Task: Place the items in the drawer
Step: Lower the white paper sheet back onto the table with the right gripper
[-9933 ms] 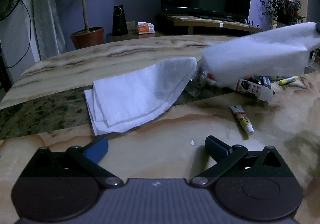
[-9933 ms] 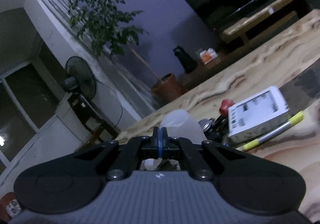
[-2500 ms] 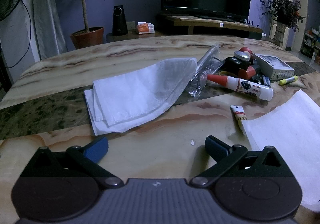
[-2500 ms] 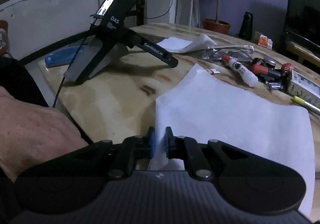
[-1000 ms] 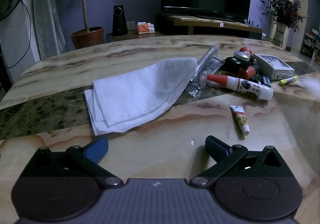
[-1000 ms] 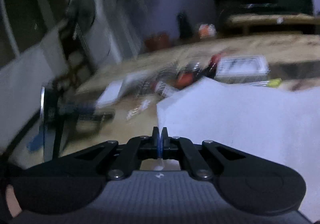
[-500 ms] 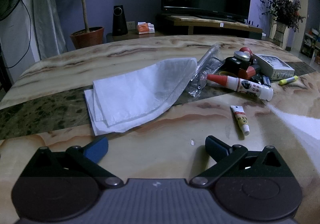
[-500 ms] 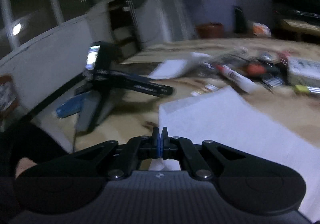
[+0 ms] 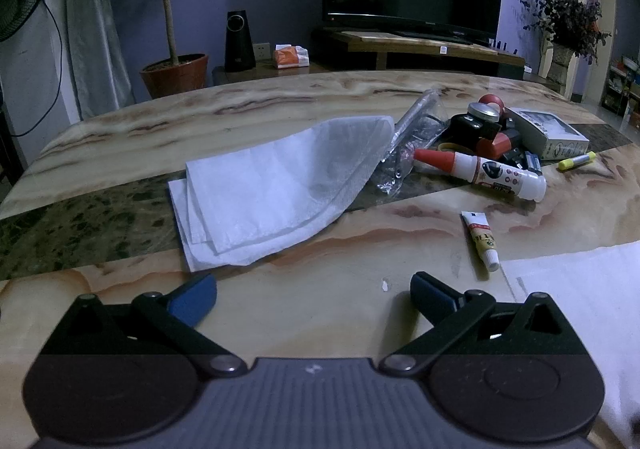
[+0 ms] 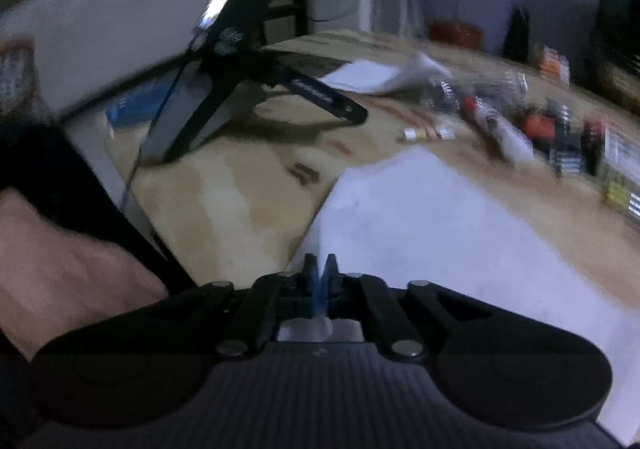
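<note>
My right gripper [image 10: 319,269] is shut on the near corner of a white foam sheet [image 10: 460,233] that lies spread over the marble table. That same white foam sheet [image 9: 580,297] shows at the right edge of the left wrist view. My left gripper [image 9: 312,289] rests open near the table's front edge, with nothing between its blue pads. Beyond it lie a folded white foam sheet [image 9: 272,185], a small tube [image 9: 482,239] and a glue bottle with a red cap [image 9: 480,169]. The right wrist view is blurred.
A pile of small items [image 9: 496,133], a white box [image 9: 548,133] and a yellow marker [image 9: 576,161] sit at the back right. A clear plastic bag [image 9: 408,141] lies by the folded sheet. A person's hand [image 10: 60,261] and the left gripper's black body [image 10: 240,61] appear at left.
The white sheet in my right gripper has swung about and come down flat on the table at the right. The left gripper has stayed still and open.
</note>
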`<state>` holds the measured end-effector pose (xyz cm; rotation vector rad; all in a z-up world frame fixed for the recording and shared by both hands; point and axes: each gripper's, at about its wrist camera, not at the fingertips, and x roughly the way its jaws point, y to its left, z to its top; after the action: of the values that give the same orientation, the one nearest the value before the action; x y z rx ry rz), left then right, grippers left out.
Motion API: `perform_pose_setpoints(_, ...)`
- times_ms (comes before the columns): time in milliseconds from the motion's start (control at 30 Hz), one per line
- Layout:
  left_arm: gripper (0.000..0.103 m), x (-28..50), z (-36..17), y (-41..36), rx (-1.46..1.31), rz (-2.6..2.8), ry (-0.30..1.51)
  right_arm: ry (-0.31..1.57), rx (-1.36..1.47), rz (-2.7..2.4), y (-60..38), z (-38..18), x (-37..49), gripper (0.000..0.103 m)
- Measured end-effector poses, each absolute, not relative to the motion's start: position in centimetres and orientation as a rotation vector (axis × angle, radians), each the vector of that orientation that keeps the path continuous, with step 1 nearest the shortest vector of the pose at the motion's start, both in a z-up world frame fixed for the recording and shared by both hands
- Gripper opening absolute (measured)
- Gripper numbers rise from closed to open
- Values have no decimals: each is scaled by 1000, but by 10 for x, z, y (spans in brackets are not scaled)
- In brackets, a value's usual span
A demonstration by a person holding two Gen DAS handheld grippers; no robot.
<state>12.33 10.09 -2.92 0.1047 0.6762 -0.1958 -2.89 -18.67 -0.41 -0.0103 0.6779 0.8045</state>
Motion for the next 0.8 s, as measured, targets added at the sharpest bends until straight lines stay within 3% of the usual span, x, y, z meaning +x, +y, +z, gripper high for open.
perform_pose_setpoints(33,103,123,-29,101,105,-196,676,677,43,788,-195,-1,-27,32)
perform_pose_setpoints(67,103,123,-29,101,105,-196,676,676,96,771,-203,2,-24,36)
perform_pose_setpoints(333,103,123,-29,101,105,-196,676,626,551,577,-280,20,-25,53)
perform_pose_setpoints(800,103,123,-29,101,105,-196,676,713,828,1,-364,-52,-121,56)
